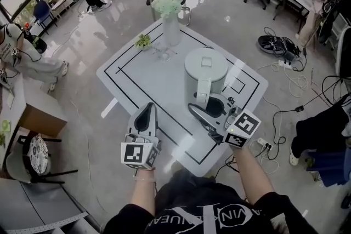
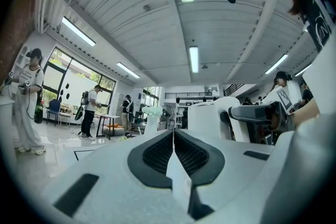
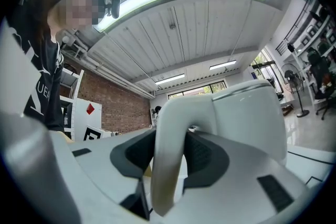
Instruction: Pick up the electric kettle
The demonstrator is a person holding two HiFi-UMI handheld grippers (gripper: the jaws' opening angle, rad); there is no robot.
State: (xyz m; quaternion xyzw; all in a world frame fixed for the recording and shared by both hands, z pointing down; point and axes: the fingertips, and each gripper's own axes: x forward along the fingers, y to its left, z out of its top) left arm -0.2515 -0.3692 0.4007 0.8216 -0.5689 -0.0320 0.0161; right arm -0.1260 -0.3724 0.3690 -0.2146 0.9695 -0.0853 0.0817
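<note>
Right gripper [image 1: 211, 107] clamps the handle [image 3: 168, 165] of the electric kettle [image 1: 205, 69], at the white table's [image 1: 137, 74] near right; left gripper [image 1: 147, 113] jaws together, holding nothing; the one-sided grip may let the kettle swing or slip.

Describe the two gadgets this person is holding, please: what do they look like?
The left gripper and right gripper are white shells with two tapering jaws lined with black, ribbed pads. Each carries a cube of black-and-white square markers at the rear. The person wears a black top with white lettering.
</note>
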